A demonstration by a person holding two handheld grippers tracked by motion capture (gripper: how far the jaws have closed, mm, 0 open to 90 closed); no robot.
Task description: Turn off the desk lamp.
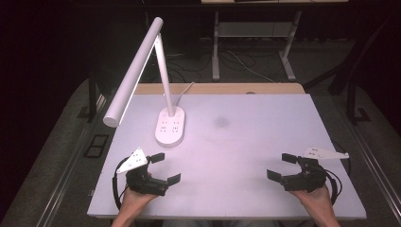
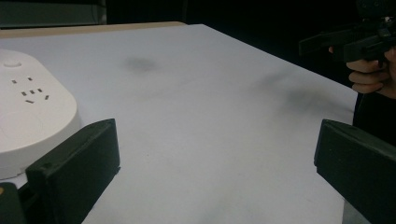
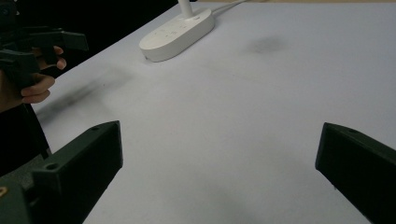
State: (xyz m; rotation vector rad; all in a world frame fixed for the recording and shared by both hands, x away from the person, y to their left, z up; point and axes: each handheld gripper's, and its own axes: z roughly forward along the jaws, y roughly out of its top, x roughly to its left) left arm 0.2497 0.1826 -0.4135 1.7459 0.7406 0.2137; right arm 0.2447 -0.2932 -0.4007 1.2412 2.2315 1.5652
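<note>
The left gripper (image 1: 165, 167) is sitting at the near left of the table (image 1: 246, 142), jaws spread wide and gripping nothing. The right gripper (image 1: 282, 166) is mirroring it at the near right, equally wide and empty, the two pointing inward at each other, which reads as a ready posture. The desk lamp (image 1: 170, 126) is standing well forward of the left gripper, its oval base (image 2: 32, 116) near that gripper's left jaw, probably the item to be handled. Socket-like marks are showing on the base; no readable lettering.

White lamp (image 1: 161, 85), black grippers (image 1: 165, 169)
</note>
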